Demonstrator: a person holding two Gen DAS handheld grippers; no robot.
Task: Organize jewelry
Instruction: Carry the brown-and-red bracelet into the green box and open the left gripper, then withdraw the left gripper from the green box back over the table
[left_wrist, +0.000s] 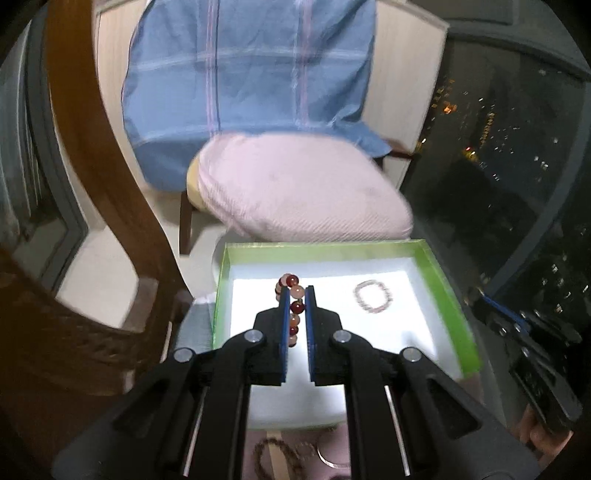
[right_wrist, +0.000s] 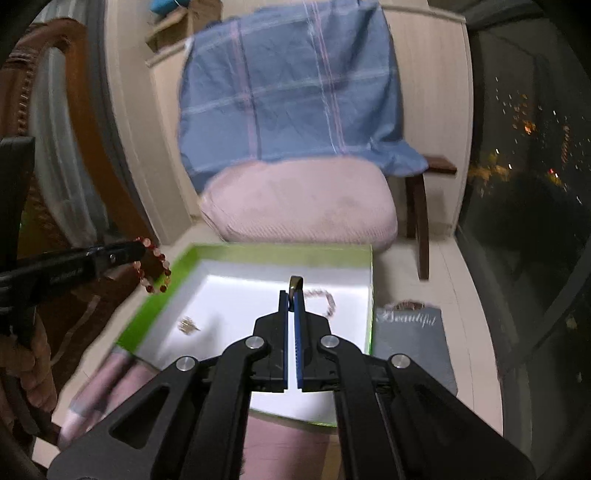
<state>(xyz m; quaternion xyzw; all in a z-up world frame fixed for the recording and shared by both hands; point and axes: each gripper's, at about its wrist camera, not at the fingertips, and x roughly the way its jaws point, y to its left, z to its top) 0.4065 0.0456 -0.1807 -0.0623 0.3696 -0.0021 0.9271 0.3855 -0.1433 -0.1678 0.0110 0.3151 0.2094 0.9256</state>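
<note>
My left gripper (left_wrist: 297, 290) is shut on a bracelet of large red and pale pink beads (left_wrist: 295, 306), which hangs over the left part of the green-rimmed box (left_wrist: 439, 280) with a white floor. A thin pink bead bracelet (left_wrist: 373, 297) lies inside at the right. In the right wrist view my right gripper (right_wrist: 294, 295) is shut on a small dark bronze ring (right_wrist: 295, 283) above the same box (right_wrist: 258, 253). The left gripper (right_wrist: 136, 251) with its bead bracelet (right_wrist: 157, 271) is at the box's left edge. A small gold piece (right_wrist: 189, 325) and the pink bracelet (right_wrist: 327, 300) lie in the box.
A chair with a pink cushion (left_wrist: 306, 192) and a blue checked cloth (right_wrist: 291, 92) stands right behind the box. A grey "Beautiful" card (right_wrist: 410, 332) lies to its right. More bracelets (left_wrist: 273, 454) rest on pink cloth below. Dark window glass (right_wrist: 528, 147) is on the right.
</note>
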